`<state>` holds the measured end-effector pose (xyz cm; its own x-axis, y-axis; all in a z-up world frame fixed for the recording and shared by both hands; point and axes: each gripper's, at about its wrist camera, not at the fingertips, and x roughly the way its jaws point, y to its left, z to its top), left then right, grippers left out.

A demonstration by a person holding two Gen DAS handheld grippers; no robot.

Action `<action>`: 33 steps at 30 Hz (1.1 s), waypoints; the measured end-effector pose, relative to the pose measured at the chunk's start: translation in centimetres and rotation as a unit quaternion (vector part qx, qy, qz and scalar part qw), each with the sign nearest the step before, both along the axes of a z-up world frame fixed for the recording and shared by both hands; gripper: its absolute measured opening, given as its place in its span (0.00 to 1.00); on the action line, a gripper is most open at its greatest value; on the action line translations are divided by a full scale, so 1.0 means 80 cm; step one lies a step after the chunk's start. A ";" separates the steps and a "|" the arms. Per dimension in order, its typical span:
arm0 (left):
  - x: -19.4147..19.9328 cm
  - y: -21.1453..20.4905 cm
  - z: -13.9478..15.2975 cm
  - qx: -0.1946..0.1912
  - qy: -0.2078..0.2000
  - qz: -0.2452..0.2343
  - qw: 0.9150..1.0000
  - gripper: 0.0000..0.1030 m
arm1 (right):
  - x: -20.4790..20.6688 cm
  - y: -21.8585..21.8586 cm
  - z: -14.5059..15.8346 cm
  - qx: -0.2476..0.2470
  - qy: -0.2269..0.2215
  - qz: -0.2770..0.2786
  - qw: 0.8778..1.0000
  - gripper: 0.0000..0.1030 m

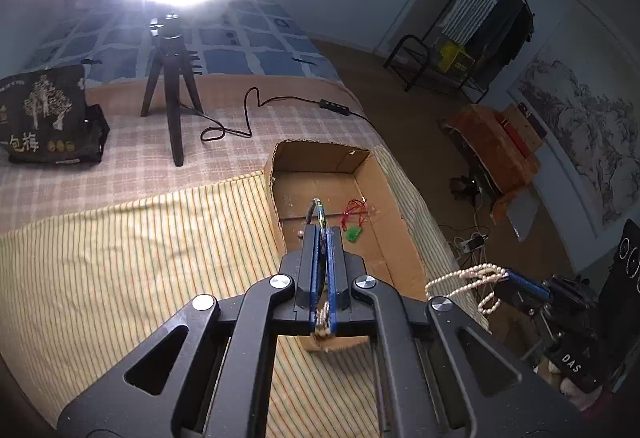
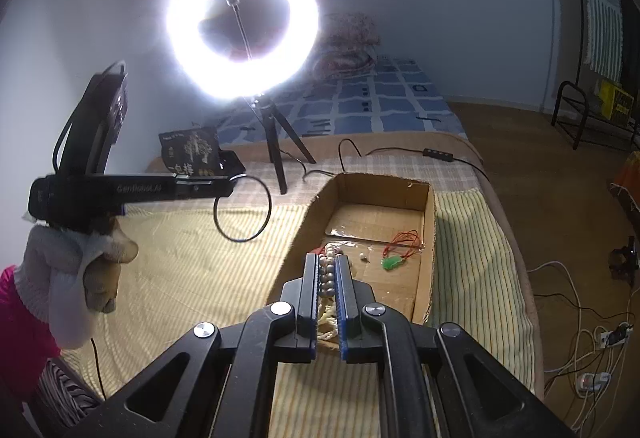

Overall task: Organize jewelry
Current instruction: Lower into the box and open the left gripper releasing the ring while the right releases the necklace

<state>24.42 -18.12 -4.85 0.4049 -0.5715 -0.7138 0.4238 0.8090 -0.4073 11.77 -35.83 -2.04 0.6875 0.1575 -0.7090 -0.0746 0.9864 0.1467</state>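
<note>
My left gripper is shut on a thin dark bangle, which sticks up edge-on past the fingertips above the open cardboard box. In the right wrist view the left gripper is held by a gloved hand, and the bangle hangs from its tip as a hoop. My right gripper is shut on a bunch of pearl strands at the box's near end. In the left wrist view the right gripper trails those pearl strands. A red cord with a green pendant lies in the box.
A ring light on a black tripod stands behind the box, its cable lying across the checked cover. A black printed bag sits at the back left. The striped yellow cloth covers the bed. Right of the bed edge is floor with cables.
</note>
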 end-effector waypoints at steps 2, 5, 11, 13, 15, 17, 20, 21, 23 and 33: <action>0.012 -0.010 -0.005 0.006 0.001 0.000 1.000 0.01 | 0.008 -0.005 -0.008 0.001 0.006 0.001 1.000 0.05; 0.030 -0.025 -0.013 0.017 -0.003 0.002 1.000 0.01 | 0.023 -0.014 -0.023 0.006 0.019 0.001 1.000 0.05; 0.057 -0.051 -0.034 0.034 0.000 0.001 0.999 0.01 | 0.049 -0.027 -0.054 0.015 0.055 -0.001 0.998 0.05; 0.063 -0.057 -0.041 0.038 0.002 0.000 0.999 0.01 | 0.055 -0.030 -0.061 0.017 0.067 -0.001 0.998 0.05; 0.068 -0.065 -0.049 0.045 0.001 -0.003 0.999 0.01 | 0.060 -0.032 -0.065 0.015 0.074 0.000 0.997 0.05; 0.072 -0.071 -0.053 0.048 0.001 -0.003 0.999 0.01 | 0.063 -0.035 -0.068 0.016 0.080 0.000 0.997 0.05; 0.078 -0.080 -0.059 0.052 0.000 -0.003 0.999 0.01 | 0.068 -0.038 -0.070 0.016 0.086 0.000 0.996 0.05; 0.080 -0.084 -0.061 0.052 0.000 -0.004 0.999 0.01 | 0.069 -0.039 -0.071 0.017 0.087 -0.001 0.996 0.05; 0.083 -0.090 -0.063 0.054 0.000 -0.006 0.999 0.01 | 0.073 -0.040 -0.073 0.016 0.090 -0.001 0.996 0.05; 0.092 -0.108 -0.061 0.058 -0.007 -0.011 0.998 0.01 | 0.086 -0.050 -0.081 0.023 0.094 -0.011 0.995 0.07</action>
<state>31.77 -26.73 -9.74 0.4032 -0.4941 -0.7703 0.4461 0.8411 -0.3060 18.62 -39.81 -8.54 0.5471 0.1783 -0.8179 -0.0192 0.9795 0.2007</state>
